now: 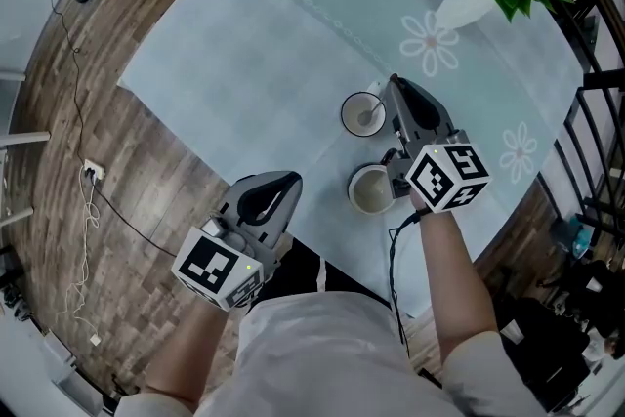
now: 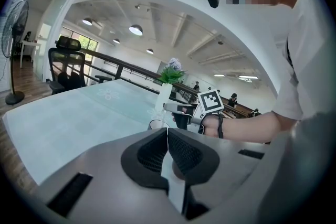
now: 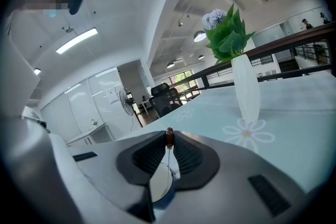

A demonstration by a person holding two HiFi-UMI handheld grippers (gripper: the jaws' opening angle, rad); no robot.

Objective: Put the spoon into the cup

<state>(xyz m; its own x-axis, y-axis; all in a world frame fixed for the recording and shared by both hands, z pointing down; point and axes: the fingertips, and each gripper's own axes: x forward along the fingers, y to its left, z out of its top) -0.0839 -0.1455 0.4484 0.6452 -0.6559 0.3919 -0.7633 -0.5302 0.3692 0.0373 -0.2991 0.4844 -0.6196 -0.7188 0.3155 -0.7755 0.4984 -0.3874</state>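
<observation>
Table (image 1: 244, 44): lying under the right gripper, wearing a pale cloth with flower prints; its near edge is running just beside the left gripper.
Vase (image 1: 467, 3): standing upright well ahead of the right gripper's tips and off to their right, holding green leaves and a pale blue bloom.
Right gripper (image 1: 395, 85): hovering over the table, pointing away from the person; its jaws are pressing together on the brown tip of the spoon's handle.
Left gripper (image 1: 291, 181): hanging low at the person's side, at the table's near edge, well apart from both cups; its jaws are meeting at the tips with nothing between them.
White cup (image 1: 355, 183): sitting upright just beside the right gripper's body, on its left, close to the marker cube.
Dark-rimmed cup (image 1: 345, 112): sitting upright just left of and below the right gripper's jaws, beyond the white cup.
Spoon (image 1: 370, 118): hanging from the right gripper's tips, its thin shaft running down toward the dark-rimmed cup, its bowl appearing to be resting inside.
</observation>
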